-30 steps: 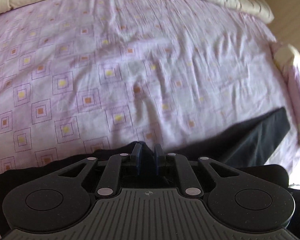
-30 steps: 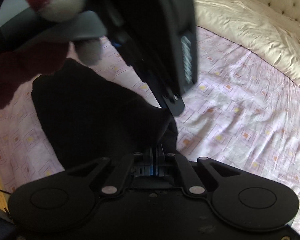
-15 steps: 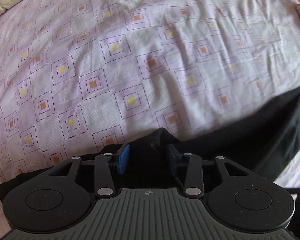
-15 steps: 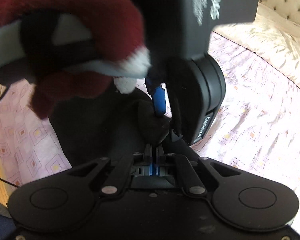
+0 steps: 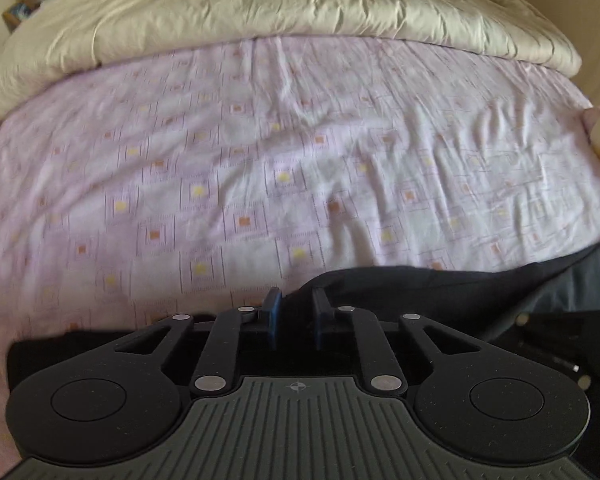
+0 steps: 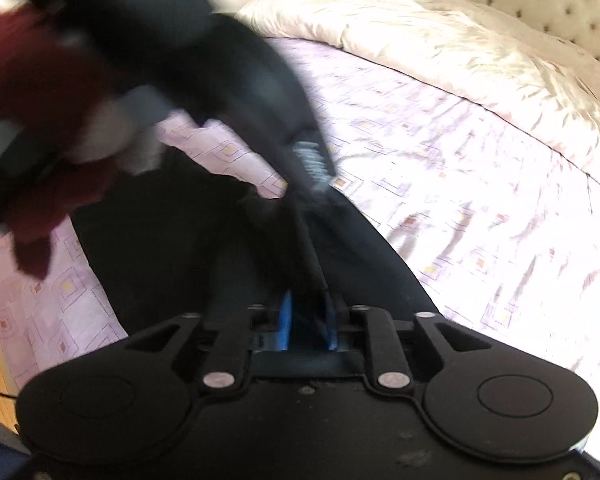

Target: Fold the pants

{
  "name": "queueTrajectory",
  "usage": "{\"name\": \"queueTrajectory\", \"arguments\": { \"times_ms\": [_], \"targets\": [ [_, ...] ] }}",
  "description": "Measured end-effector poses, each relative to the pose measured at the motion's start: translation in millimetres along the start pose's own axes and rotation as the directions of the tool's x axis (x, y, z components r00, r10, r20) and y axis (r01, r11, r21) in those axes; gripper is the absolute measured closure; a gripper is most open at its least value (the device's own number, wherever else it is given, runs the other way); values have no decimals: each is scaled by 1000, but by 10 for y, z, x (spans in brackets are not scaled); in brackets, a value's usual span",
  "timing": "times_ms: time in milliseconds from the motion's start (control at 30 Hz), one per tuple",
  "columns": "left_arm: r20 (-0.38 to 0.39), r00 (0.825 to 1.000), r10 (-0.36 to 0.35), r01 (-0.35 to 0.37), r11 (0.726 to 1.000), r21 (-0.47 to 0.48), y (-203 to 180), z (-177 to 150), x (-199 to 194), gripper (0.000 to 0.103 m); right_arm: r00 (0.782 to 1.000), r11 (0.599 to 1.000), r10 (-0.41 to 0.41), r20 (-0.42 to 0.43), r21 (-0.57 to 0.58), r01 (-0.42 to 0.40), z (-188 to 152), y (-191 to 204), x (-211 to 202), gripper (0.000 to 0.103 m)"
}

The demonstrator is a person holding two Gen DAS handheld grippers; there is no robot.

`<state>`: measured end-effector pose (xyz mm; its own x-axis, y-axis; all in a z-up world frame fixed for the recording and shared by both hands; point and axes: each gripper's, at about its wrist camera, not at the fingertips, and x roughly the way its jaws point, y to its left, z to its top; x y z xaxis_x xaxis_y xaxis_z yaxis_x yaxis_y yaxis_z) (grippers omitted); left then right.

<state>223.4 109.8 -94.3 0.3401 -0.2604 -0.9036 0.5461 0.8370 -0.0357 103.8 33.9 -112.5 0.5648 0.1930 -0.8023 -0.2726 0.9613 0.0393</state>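
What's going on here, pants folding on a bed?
Yes. A person with a claw in each hand is working dark pants on a lilac patterned sheet. The left claw has just been closing on a raised fold of the fabric. The right claw has just been opening, cloth still between its pads.

Matte black left gripper (image 5: 296,304) and right gripper (image 6: 306,312) — blue-lined jaws, silver pivot screws; maroon knit glove (image 6: 40,128).

Each wrist camera looks steeply down along its fingers, close above the bed (image 5: 260,152); both views share the black pants (image 6: 172,248).
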Motion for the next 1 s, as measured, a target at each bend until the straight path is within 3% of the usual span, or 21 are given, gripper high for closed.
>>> {"name": "queueTrajectory", "arguments": {
  "times_ms": [100, 167, 233, 333, 433, 567, 700, 900, 1000],
  "targets": [
    [-46, 998, -40, 35, 995, -94, 121, 59, 158, 84, 997, 997, -74, 5, 39, 74, -66, -54, -17, 76],
    [-63, 995, -78, 67, 984, -167, 196, 161, 268, 83, 983, 982, -180, 25, 64, 178, -104, -86, -90, 74],
    [-89, 992, -87, 67, 977, -203, 254, 331, 390, 79, 972, 968, -232, 44, 106, 226, -147, -143, -192, 74],
    [-95, 993, -69, 47, 975, -217, 329, 596, 534, 79, 979, 968, -201, 34, 161, 193, -208, -219, -303, 74],
    [-112, 992, -51, 26, 977, -213, 415, 819, 635, 79, 992, 983, -123, 19, 137, 119, -239, -184, -309, 78],
    [-54, 998, -36, 23, 975, -220, 533, 938, 485, 79, 1000, 995, -6, -26, 99, 9, -146, -59, -215, 83],
    [-35, 998, -49, 39, 969, -242, 649, 709, 302, 79, 998, 998, 19, -57, 65, -15, 41, -53, 119, 91],
    [-86, 995, -44, 22, 968, -250, 672, -27, 186, 79, 983, 997, -58, -174, 46, 67, 343, -316, 801, 100],
    [-97, 994, -47, 22, 971, -239, 636, -398, 126, 79, 980, 996, -55, -189, 61, 67, 427, -405, 922, 103]
  ]
}}
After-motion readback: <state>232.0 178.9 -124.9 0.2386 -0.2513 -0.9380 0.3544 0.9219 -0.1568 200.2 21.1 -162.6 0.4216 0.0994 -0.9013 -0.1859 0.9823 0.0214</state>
